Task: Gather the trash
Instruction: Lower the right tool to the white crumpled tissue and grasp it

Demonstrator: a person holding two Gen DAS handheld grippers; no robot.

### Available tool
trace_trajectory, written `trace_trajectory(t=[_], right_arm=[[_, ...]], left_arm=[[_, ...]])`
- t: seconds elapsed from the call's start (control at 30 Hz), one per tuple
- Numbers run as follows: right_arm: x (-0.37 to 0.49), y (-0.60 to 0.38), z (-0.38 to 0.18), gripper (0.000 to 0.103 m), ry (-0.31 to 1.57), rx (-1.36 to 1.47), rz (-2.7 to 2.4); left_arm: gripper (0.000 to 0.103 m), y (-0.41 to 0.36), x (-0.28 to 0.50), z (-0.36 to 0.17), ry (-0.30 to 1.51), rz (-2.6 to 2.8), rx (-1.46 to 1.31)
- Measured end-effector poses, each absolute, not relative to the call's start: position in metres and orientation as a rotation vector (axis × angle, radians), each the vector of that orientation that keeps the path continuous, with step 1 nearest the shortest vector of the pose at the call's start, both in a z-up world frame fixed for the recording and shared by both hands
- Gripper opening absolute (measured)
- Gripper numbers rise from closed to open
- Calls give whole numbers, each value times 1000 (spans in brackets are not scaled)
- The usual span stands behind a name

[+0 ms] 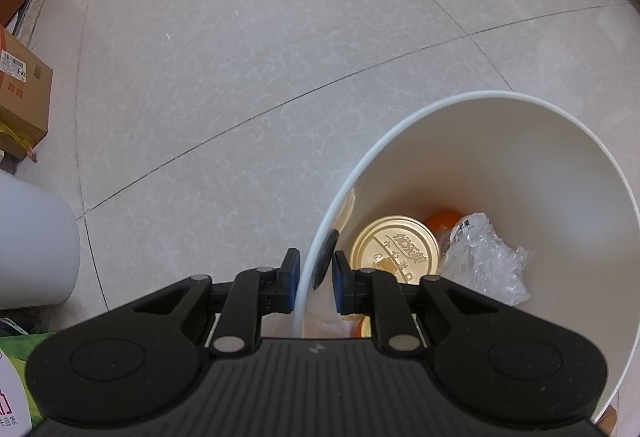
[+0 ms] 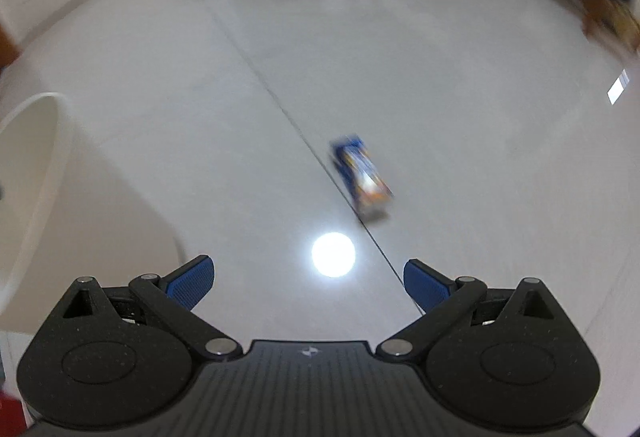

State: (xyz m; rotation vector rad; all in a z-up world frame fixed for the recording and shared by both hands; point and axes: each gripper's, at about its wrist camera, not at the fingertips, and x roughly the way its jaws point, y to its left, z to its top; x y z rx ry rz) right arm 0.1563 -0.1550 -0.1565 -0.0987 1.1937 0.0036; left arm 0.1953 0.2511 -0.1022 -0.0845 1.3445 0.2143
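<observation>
- While the left gripper is clamped on the rim of the bin, one pad sits outside the wall and one inside, so that hand is just holding the bin.
- Past the inner pad, down in the bin: a gold lid, something orange and a crinkly plastic wrap. So part of the job looks done.
- The right gripper is spread wide with nothing between the jaws.
- Ahead of those jaws, a bit right of centre, a blue packet lies on the floor by a tile seam (blurry shot, can't read it).
- That packet looks like what's left; nothing else loose is in view.
</observation>
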Motion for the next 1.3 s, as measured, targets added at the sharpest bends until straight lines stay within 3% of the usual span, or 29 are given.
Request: trace_trajectory(t=[0.2, 0.5, 0.83, 1.3], right_arm=[[159, -215, -201, 103, 1290, -28, -125], [160, -304, -234, 101, 1287, 134, -336], [164, -373, -281, 85, 1324, 238, -512], [167, -379, -306, 68, 1373, 198, -546]], left_arm=[[15, 254, 195, -102, 1345, 210, -92], [15, 252, 197, -103, 1350, 216, -95], [15, 259, 196, -106, 1355, 216, -119], [15, 260, 197, -105, 1356, 215, -122]])
